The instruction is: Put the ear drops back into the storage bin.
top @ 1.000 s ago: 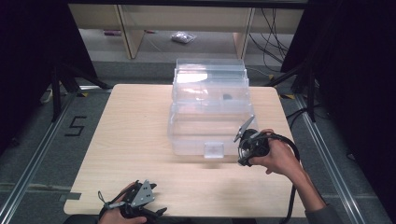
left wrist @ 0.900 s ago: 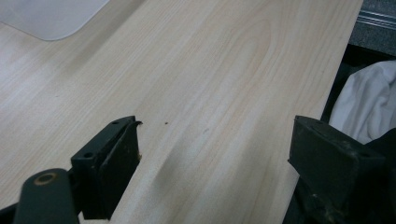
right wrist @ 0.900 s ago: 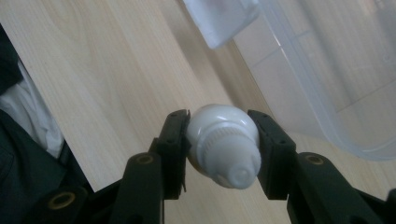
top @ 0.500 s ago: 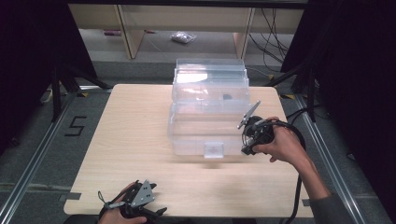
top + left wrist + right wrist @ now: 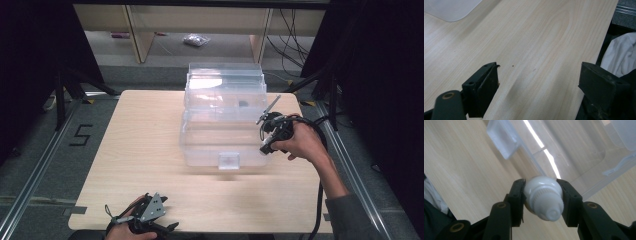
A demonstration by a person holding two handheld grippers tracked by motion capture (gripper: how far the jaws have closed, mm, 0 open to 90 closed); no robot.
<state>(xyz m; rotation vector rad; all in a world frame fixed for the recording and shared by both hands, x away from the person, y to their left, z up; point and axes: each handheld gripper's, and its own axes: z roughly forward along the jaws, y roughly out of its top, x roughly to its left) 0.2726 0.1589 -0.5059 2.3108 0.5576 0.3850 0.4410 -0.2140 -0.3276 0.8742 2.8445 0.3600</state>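
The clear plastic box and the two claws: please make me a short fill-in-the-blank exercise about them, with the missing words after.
1. The right claw is shut on a small ____ bottle with a ribbed cap.
2. The clear plastic box stands on a ____ table.
3. The left claw is ____, with nothing between its jaws.
4. In the high view, the right claw is beside the box's ____ side.

Missing words: white; wooden; open; right
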